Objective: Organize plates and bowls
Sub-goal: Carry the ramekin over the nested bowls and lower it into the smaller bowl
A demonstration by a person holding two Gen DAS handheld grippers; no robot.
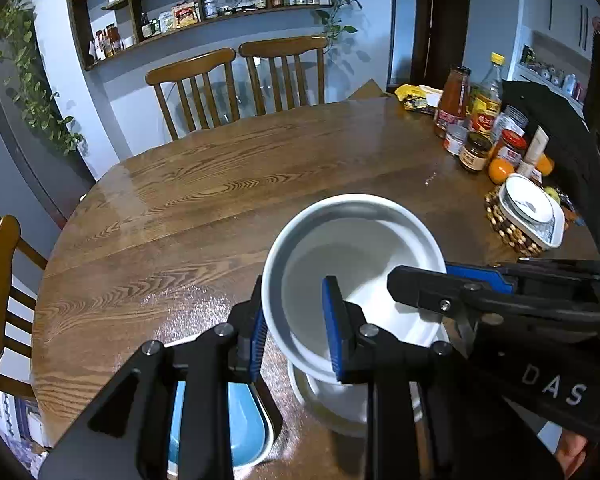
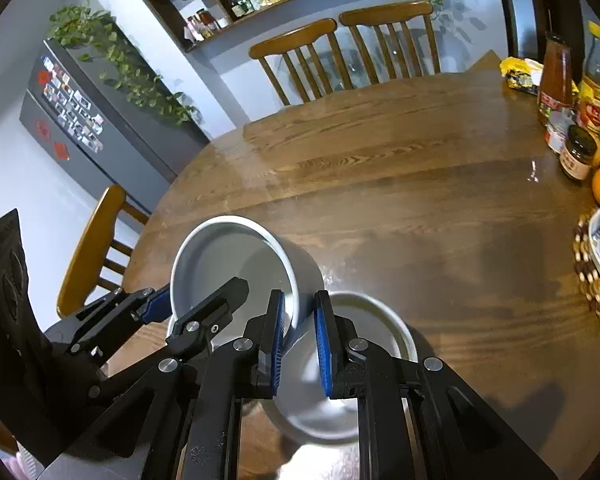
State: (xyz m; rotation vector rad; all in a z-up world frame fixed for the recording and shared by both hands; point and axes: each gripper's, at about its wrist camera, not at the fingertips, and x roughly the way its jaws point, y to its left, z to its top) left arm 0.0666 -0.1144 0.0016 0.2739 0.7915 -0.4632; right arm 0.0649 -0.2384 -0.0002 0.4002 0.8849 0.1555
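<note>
Left gripper (image 1: pixel 298 332) fingers are pinching the near-left rim of the white bowl (image 1: pixel 352 264), lifting it tilted over another bowl (image 1: pixel 340 404) on the desk (image 1: pixel 220 200); right gripper (image 2: pixel 300 344) fingers are clamping its opposite wall.

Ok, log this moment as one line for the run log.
left gripper: shut on white bowl rim | right gripper: shut on white bowl rim | bowl: lifted, tilted, above second white bowl | blue bowl: on table
</note>
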